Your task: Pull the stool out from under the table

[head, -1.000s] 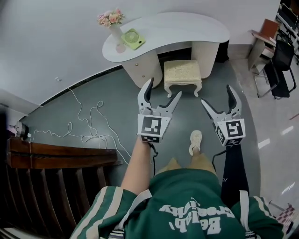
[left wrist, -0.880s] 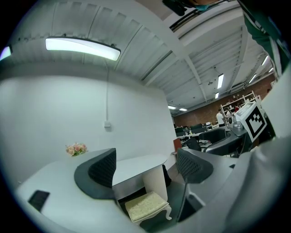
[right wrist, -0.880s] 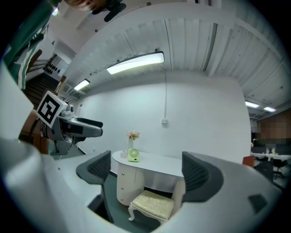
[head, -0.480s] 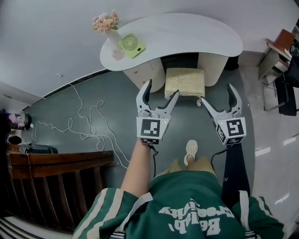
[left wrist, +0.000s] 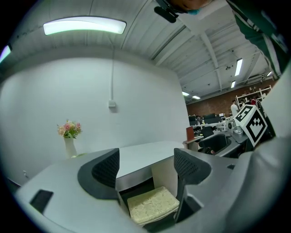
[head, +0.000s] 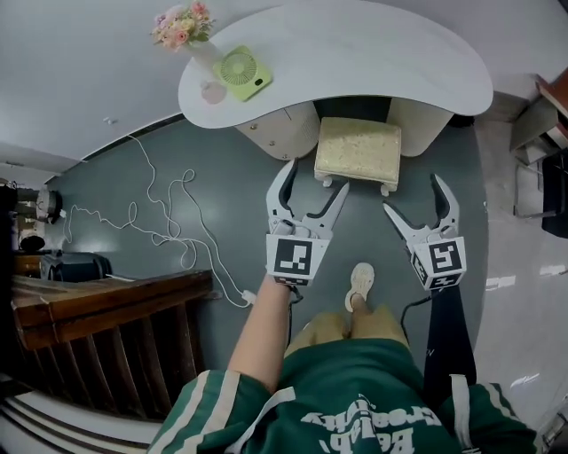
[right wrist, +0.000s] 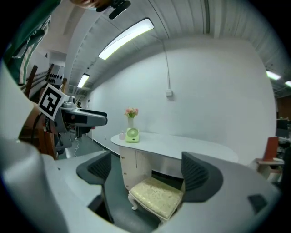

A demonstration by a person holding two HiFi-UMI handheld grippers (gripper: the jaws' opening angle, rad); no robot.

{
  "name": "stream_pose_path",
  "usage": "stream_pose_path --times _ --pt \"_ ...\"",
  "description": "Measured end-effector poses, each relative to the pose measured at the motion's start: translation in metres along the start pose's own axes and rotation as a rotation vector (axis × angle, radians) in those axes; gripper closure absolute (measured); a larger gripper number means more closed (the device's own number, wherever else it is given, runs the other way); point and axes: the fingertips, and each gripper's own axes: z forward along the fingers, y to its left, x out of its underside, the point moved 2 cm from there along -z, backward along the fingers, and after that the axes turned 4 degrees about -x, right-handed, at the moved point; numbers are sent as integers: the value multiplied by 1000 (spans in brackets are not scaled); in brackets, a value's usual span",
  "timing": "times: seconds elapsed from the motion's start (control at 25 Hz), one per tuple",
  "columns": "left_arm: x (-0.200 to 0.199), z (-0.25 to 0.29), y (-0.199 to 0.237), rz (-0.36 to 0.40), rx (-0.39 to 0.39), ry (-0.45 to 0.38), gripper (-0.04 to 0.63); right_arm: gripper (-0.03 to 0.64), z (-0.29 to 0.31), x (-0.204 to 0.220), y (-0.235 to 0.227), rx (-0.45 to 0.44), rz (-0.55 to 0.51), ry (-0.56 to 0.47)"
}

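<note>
Cream-cushioned, the stool [head: 358, 149] sits half tucked under the white table [head: 382, 53], between its two pedestals, with its front edge poking out toward the person. The left gripper [head: 315, 182] and right gripper [head: 413, 197] hover just short of it, jaws spread wide with nothing between them. A green fan [head: 242, 69] and a vase of flowers [head: 182, 25] stand on the tabletop.

You have a vase of pink flowers [head: 182, 24] standing upright, with a green fan [head: 243, 71] just beside it and a small pink cup [head: 213, 91] near both. A white cable [head: 133, 238] trails loosely across the grey floor [head: 240, 177]. Dark wooden railing [head: 106, 306] stands at your left.
</note>
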Motion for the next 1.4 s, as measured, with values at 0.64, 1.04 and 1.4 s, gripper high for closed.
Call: stream_pose_path --times 0.64,1.04,1.4 --pt "150 100 -4 39 72 136 228 144 81 139 -57 -21 37 155" --pt "306 132 6 11 128 232 229 146 153 256 -41 -28 55 218" --pt "429 166 26 0 171 290 220 122 221 358 -45 -11 73 282"
